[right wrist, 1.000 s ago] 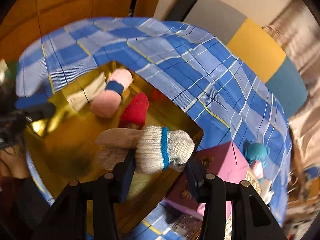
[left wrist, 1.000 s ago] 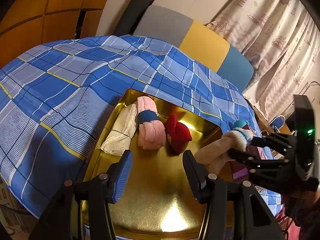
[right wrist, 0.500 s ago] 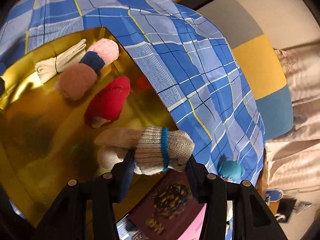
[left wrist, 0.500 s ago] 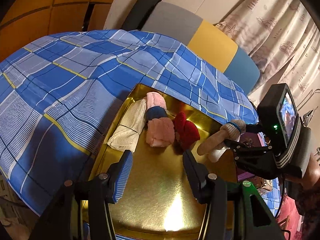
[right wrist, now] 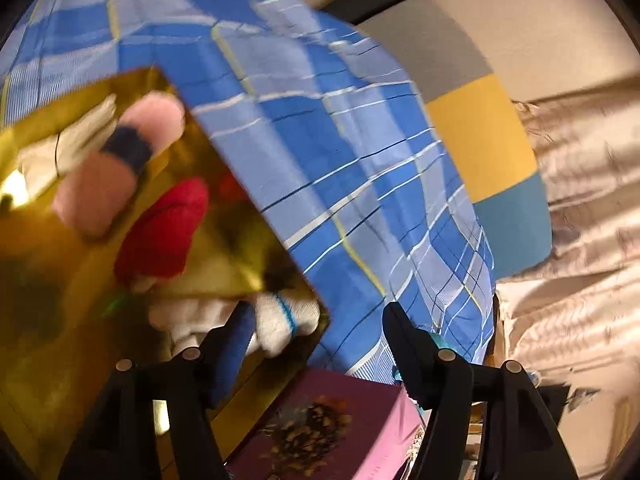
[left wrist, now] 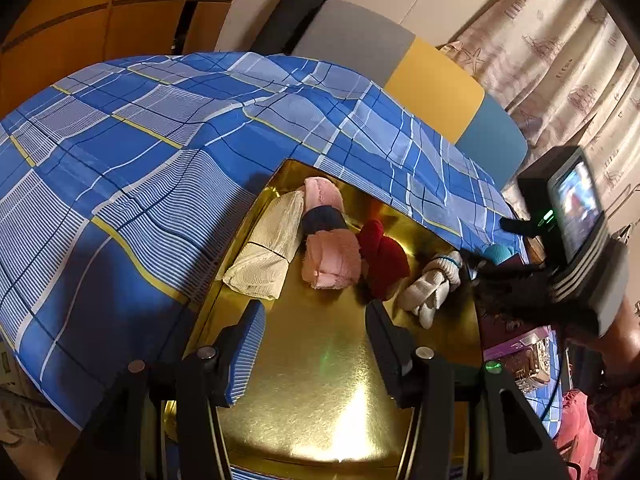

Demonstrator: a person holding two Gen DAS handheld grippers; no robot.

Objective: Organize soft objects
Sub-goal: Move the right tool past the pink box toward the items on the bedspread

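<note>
A gold tray (left wrist: 320,360) lies on the blue plaid bedspread (left wrist: 140,168). On it lie a cream folded cloth (left wrist: 268,252), a pink roll with a navy band (left wrist: 328,240), a red roll (left wrist: 384,256) and a white sock bundle with a blue stripe (left wrist: 432,284). My left gripper (left wrist: 316,320) hovers open over the tray's near part with nothing between its fingers. My right gripper (right wrist: 320,336) is opening. The sock bundle (right wrist: 280,320) rests on the tray's corner just outside its left finger, and no pad presses on it.
A purple printed box (right wrist: 340,420) stands against the tray's right edge. A teal plush toy (left wrist: 498,252) sits beyond it. A grey, yellow and teal headboard (left wrist: 436,88) and a curtain (left wrist: 560,60) close off the far side. The right gripper's lit screen (left wrist: 576,208) shows at right.
The right gripper carried the sock bundle over the tray's right corner, spread its jaws and let it go; the bundle now lies beside the red roll. The left gripper stayed put.
</note>
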